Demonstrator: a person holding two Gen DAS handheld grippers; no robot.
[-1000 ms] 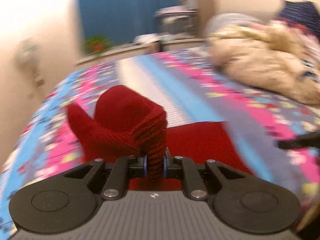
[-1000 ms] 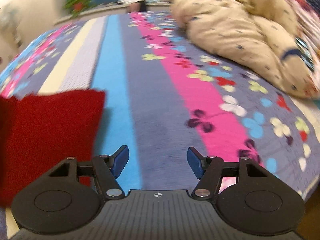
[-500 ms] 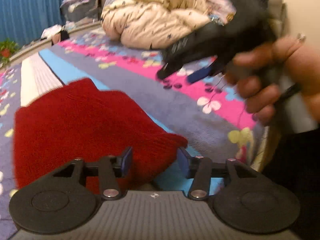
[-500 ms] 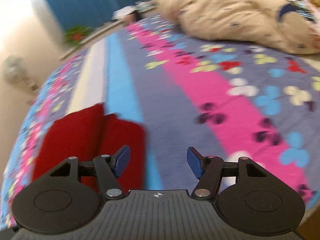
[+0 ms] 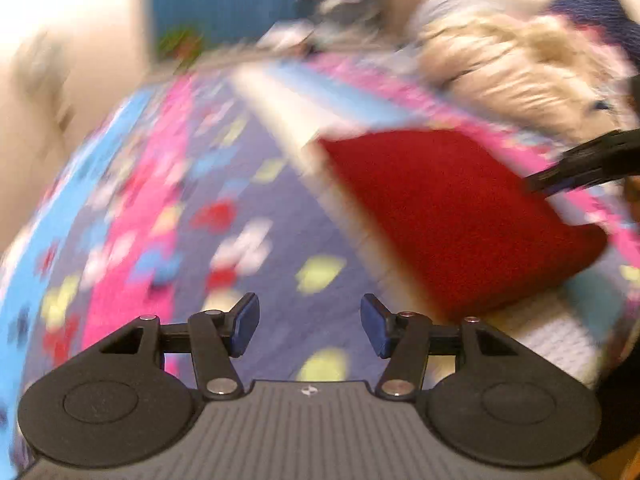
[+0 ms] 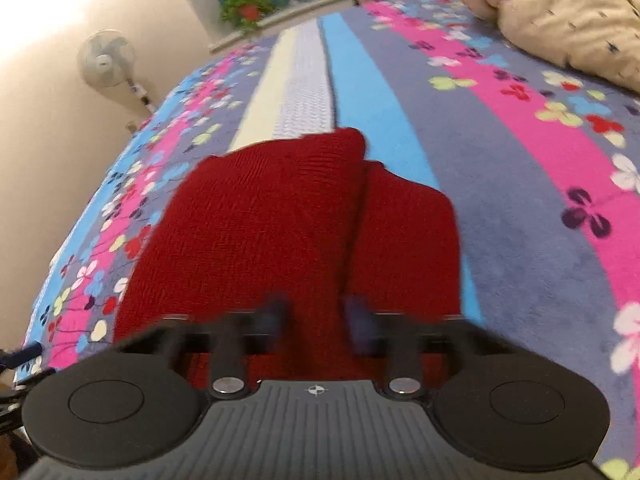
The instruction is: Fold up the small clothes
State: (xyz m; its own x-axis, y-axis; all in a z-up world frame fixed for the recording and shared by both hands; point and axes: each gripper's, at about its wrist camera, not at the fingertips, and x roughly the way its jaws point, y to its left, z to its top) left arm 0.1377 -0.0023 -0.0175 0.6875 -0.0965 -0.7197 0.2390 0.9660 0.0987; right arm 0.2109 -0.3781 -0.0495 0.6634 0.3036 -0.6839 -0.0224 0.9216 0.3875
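Observation:
A red knitted garment (image 6: 288, 224) lies folded on the striped, flowered bedspread (image 6: 520, 184), one flap lapped over the other. My right gripper (image 6: 316, 320) hovers over its near edge. The jaws are closing and blurred, with red cloth between them and a gap still showing. In the left wrist view the garment (image 5: 452, 216) lies to the right. My left gripper (image 5: 310, 326) stands open over bare bedspread (image 5: 168, 208), with nothing between its pads. The right gripper (image 5: 580, 164) reaches in from the right edge onto the garment's far side.
A crumpled cream quilt (image 6: 560, 12) is heaped at the back right of the bed. Beyond the bed's left edge a standing fan (image 6: 106, 58) is set against the wall, with a potted plant (image 6: 248, 6) on the ledge by a blue curtain.
My left gripper let go of the red garment, opened and swung left off it. My right gripper moved left over the garment and its jaws narrowed.

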